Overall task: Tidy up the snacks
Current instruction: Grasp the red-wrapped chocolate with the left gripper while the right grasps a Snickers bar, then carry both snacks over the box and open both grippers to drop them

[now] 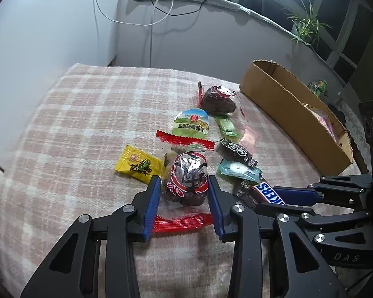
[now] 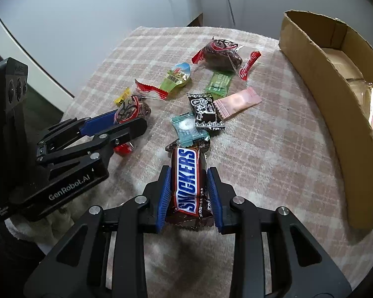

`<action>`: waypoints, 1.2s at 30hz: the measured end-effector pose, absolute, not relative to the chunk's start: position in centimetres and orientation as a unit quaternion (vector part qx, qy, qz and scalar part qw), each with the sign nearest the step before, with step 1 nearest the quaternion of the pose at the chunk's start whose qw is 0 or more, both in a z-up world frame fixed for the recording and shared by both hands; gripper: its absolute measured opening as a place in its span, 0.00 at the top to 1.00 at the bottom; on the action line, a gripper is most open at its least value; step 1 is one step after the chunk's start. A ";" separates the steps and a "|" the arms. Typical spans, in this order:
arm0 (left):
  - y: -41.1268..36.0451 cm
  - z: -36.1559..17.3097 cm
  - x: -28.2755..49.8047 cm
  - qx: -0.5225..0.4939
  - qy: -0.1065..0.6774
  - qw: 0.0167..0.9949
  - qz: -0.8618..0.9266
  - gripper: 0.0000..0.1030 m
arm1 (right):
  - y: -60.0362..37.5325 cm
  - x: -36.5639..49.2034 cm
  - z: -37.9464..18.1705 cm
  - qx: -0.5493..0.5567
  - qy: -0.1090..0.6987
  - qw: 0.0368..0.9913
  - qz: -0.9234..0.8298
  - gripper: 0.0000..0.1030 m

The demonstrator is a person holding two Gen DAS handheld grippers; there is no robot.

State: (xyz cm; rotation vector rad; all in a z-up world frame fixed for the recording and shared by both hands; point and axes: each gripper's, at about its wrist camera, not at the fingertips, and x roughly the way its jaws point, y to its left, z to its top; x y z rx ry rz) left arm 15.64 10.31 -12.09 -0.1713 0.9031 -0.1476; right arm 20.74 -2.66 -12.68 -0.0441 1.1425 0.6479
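Observation:
Several wrapped snacks lie on a pink plaid cloth (image 1: 87,104). My left gripper (image 1: 184,186) straddles a clear red-ended packet of dark dates (image 1: 186,181), its blue pads (image 1: 153,198) close beside the packet; contact is unclear. My right gripper (image 2: 189,181) straddles a Snickers bar (image 2: 187,178), its pads (image 2: 165,193) touching or nearly touching the wrapper sides. The left gripper also shows in the right wrist view (image 2: 126,121), and the Snickers bar in the left wrist view (image 1: 268,193).
An open cardboard box (image 2: 335,104) stands at the right, with a pink-printed packet inside. Other snacks: a second date packet (image 1: 217,99), a green cup (image 1: 191,124), a yellow packet (image 1: 136,165), a green bar (image 1: 226,125), a pink packet (image 2: 237,101), a black packet (image 2: 205,110) and a teal packet (image 2: 187,130).

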 end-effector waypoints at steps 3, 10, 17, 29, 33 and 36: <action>10.3 -11.7 15.2 -0.084 0.431 0.896 -0.068 0.65 | -3.3 20.1 -12.1 -0.020 0.522 0.798 0.300 0.70; 10.1 -10.3 13.8 -0.088 0.418 0.902 -0.069 0.65 | -5.7 18.8 -10.4 -0.007 0.503 0.812 0.294 0.70; 8.8 -8.4 12.8 -0.087 0.401 0.908 -0.080 0.65 | -8.7 18.5 -8.4 0.005 0.482 0.830 0.282 0.70; 4.8 -5.4 14.4 -0.083 0.373 0.917 -0.114 0.65 | -14.6 21.2 -5.1 0.037 0.449 0.857 0.249 0.70; 3.1 -4.7 15.8 -0.080 0.368 0.918 -0.126 0.65 | -16.5 22.7 -4.4 0.048 0.443 0.863 0.237 0.70; 2.0 -4.3 17.0 -0.081 0.366 0.917 -0.134 0.65 | -17.2 24.0 -4.2 0.051 0.440 0.867 0.228 0.70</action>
